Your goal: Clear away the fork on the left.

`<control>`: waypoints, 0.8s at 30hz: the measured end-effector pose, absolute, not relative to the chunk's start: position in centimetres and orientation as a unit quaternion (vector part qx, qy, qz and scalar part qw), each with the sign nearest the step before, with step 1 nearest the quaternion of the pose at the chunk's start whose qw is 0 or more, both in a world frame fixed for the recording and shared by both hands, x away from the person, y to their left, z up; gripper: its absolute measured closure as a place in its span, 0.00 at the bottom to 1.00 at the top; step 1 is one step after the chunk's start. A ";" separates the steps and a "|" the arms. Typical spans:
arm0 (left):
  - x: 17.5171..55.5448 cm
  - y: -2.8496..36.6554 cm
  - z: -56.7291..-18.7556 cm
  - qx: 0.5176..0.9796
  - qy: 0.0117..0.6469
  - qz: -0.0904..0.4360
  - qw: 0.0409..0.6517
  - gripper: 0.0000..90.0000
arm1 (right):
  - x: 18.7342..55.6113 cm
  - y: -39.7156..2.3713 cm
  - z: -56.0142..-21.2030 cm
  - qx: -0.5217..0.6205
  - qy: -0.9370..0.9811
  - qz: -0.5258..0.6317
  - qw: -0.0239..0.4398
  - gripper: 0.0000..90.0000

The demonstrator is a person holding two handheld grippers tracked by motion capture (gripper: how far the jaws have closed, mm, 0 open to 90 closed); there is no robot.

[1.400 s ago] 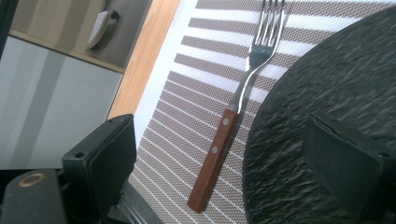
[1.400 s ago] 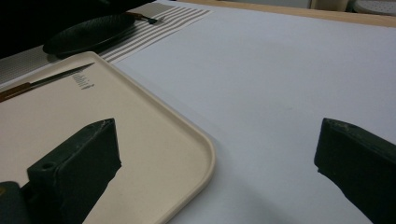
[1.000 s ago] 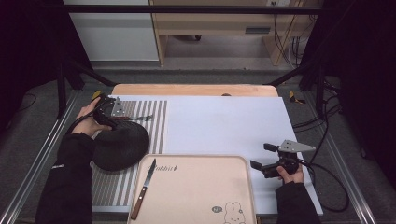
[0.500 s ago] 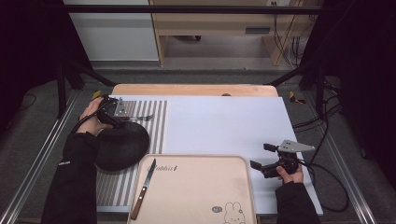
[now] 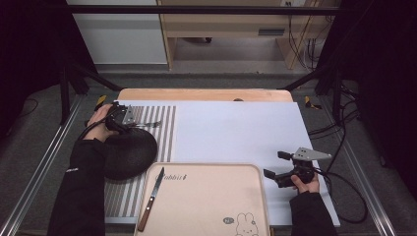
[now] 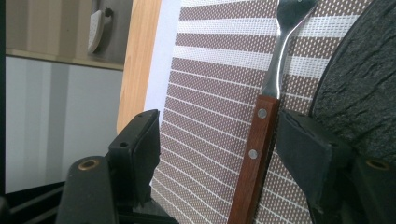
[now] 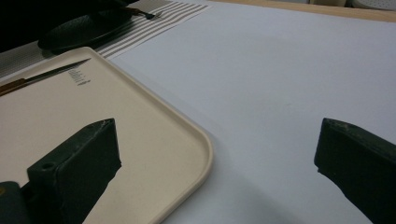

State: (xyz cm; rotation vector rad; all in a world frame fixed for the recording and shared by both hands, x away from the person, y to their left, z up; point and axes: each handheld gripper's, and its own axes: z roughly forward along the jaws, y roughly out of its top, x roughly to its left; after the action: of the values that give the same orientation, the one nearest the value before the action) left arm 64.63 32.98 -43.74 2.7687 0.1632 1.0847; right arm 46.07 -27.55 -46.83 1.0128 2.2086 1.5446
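Left gripper (image 6: 217, 154), lowered since the earlier frame, jaws closing around the fork (image 6: 261, 135), not yet clamped; right gripper (image 5: 276, 164) unmoved, jaws apart.

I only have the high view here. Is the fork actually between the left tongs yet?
Observer: Yes. In the left gripper view the fork lies on the striped mat with its wooden handle between the left tongs. Their jaws have just been closing, and a gap remains on one side.
Operator: How close is the black plate to it?
Observer: The black plate has its rim right beside the handle, just past one jaw.
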 end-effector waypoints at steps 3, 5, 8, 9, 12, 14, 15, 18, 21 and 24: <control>64.8 33.1 -43.9 0.927 0.049 0.363 0.077 0.34 | 46.1 -27.6 -46.8 0.349 0.760 0.532 0.131 0.00; 64.9 33.1 -44.1 0.928 0.046 0.363 0.069 0.35 | 46.1 -27.6 -46.9 0.349 0.760 0.532 0.131 0.00; 64.9 33.2 -44.2 0.929 0.041 0.361 0.067 0.35 | 46.1 -27.6 -46.9 0.350 0.761 0.531 0.131 0.01; 65.0 33.3 -44.2 0.930 0.042 0.359 0.066 0.35 | 46.1 -27.6 -46.9 0.350 0.761 0.531 0.131 0.00; 65.0 33.4 -44.3 0.931 0.039 0.357 0.068 0.36 | 46.1 -27.6 -46.9 0.351 0.760 0.531 0.131 0.00; 65.1 33.5 -44.3 0.931 0.038 0.355 0.069 0.35 | 46.1 -27.6 -46.9 0.350 0.760 0.531 0.131 0.00; 65.1 33.5 -44.3 0.932 0.033 0.355 0.069 0.35 | 46.1 -27.6 -46.9 0.350 0.761 0.531 0.130 0.00; 65.1 33.4 -44.3 0.931 0.026 0.356 0.073 0.36 | 46.1 -27.6 -46.9 0.350 0.761 0.530 0.131 0.00; 65.2 33.6 -44.3 0.932 0.028 0.353 0.078 0.36 | 46.1 -27.6 -46.9 0.350 0.761 0.530 0.131 0.00; 65.2 33.6 -44.3 0.933 0.024 0.352 0.078 0.36 | 46.1 -27.6 -46.9 0.351 0.760 0.530 0.130 0.00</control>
State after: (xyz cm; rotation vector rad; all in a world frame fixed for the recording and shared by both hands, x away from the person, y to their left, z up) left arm 65.21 33.60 -44.29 2.7933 0.0734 1.0533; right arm 46.14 -27.62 -46.93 1.0200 2.2093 1.5411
